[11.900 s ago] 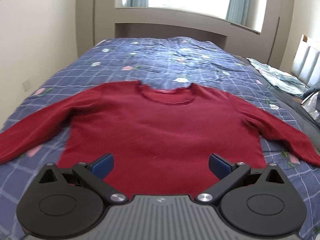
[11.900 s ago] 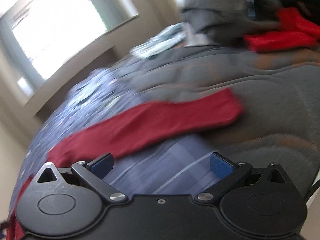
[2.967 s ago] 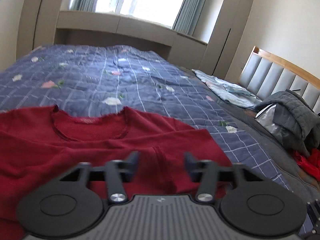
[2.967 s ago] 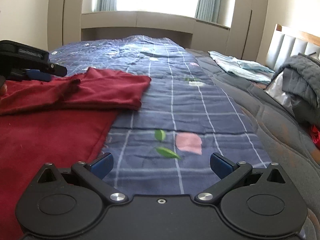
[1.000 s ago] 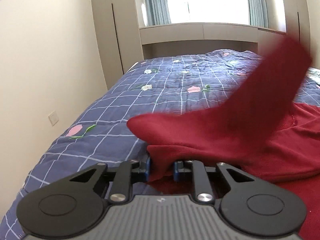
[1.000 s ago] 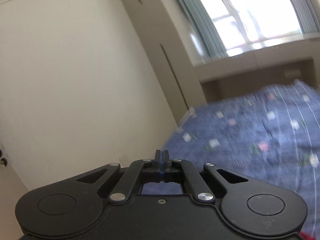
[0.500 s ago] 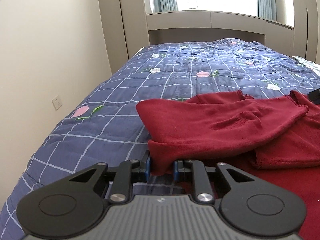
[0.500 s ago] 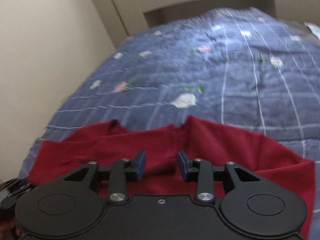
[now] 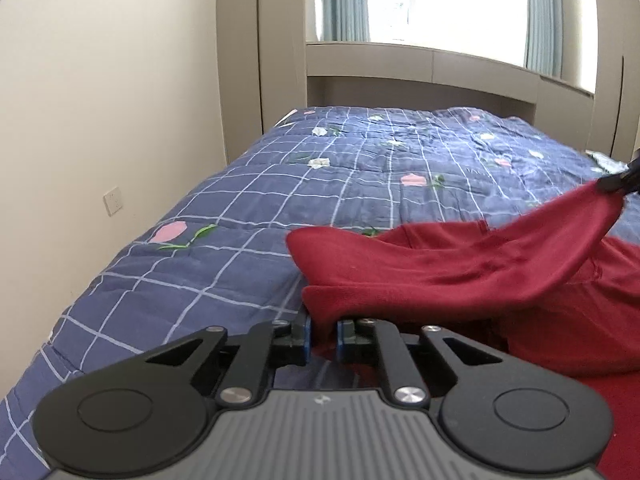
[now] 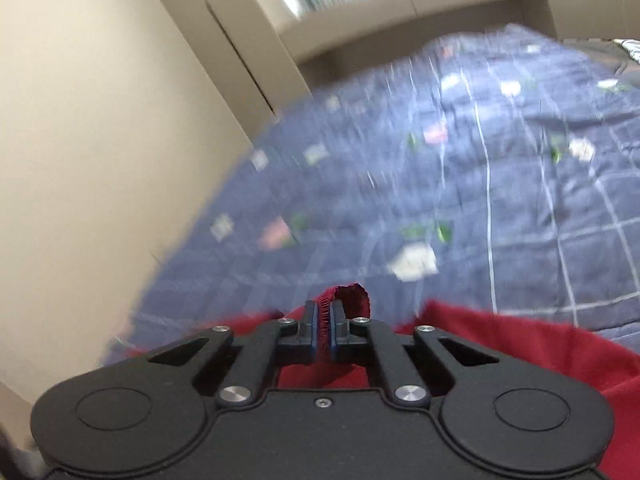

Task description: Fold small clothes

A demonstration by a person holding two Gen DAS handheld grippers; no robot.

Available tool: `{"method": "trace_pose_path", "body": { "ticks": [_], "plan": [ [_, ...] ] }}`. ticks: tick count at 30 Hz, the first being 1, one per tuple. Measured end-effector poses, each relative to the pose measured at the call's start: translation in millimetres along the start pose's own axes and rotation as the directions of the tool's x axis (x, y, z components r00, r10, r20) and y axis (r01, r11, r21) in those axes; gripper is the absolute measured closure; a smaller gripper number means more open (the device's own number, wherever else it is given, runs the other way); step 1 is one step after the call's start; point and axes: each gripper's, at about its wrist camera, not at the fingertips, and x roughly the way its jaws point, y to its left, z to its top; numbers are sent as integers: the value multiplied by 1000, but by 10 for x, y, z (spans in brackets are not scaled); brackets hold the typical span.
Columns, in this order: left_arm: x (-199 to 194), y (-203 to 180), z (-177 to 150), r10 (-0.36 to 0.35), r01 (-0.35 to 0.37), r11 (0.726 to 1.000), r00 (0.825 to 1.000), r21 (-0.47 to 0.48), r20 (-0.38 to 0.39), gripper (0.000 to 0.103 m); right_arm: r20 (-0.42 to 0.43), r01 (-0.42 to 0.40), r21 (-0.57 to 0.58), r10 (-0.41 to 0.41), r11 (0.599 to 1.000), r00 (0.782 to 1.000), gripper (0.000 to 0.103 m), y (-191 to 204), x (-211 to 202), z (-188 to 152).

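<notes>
**Both grippers clamping the red sweater above the quilt**

On the blue checked quilt, which is serving here as the landmark, the red sweater is lying toward the near right part, its body spreading flat against the cover while one long band of it is rising off the surface. The left gripper is sitting at the sweater's near left edge, its blue-padded jaws drawn close together and pinching a fold of the red knit between them. From that pinch the cloth is running up and to the right across the quilt, ending at a dark tip at the right border of the left wrist view (most likely the other tool, though too little of it is showing to be sure). The stretched band is hanging clear of the sweater's flat part beneath it.

In the right wrist view, the right gripper is pressing its jaws nearly together on a ribbed red edge of the sweater, a small loop of which is poking out just past the fingertips. The quilt beyond it is appearing blurred. A cream wall is standing along the quilt's left side, and a window with pale curtains is glowing beyond its far end.
</notes>
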Motion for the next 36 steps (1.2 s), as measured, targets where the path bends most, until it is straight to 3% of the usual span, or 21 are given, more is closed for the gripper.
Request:
{"method": "trace_pose_path", "body": {
  "ticks": [2, 5, 12, 15, 19, 23, 24, 26, 30, 33, 35, 36],
  "plan": [
    [9, 79, -21, -10, 10, 1000, 1000, -21, -9, 92, 50, -4, -14, 5, 1000, 999, 98, 18, -315, -47],
    [12, 97, -84, -29, 29, 1000, 999, -6, -18, 92, 56, 12, -12, -12, 1000, 998, 98, -33, -658, -254],
    [71, -2, -188, -20, 22, 999, 998, 32, -58, 89, 24, 139, -79, -138, 987, 990, 98, -144, -733, -937],
    [89, 57, -174, -33, 33, 999, 995, 4, -90, 75, 15, 174, -101, -173, 980, 985, 98, -163, -658, -1107],
    [-2, 192, -234, -80, 78, 997, 989, -19, -127, 43, -23, 175, -89, -177, 981, 984, 93, -233, -591, -1266],
    [-193, 370, -289, -151, 144, 987, 982, -68, -110, 10, 2, 152, -86, -152, 985, 988, 80, -275, -620, -1369],
    [-222, 412, -273, -174, 165, 983, 980, -85, -101, 8, 12, 142, -84, -141, 986, 990, 73, -289, -639, -1387],
    [-226, 492, -177, -203, 192, 973, 976, -131, -81, 7, 32, 123, -80, -121, 989, 992, 64, -310, -653, -1411],
    [43, 579, 147, -233, 208, 942, 970, -263, -67, 6, 67, 125, -109, -118, 986, 991, 57, -278, -656, -1452],
    [381, 530, 346, -226, 193, 941, 970, -278, -92, 9, 92, 146, -128, -134, 981, 987, 57, -244, -630, -1464],
    [618, 492, 428, -239, 195, 940, 962, -282, -131, 20, 102, 156, -136, -143, 978, 985, 60, -234, -611, -1470],
    [715, 484, 450, -248, 197, 935, 958, -294, -147, 24, 106, 163, -140, -149, 977, 983, 66, -235, -600, -1470]
  ]
}}
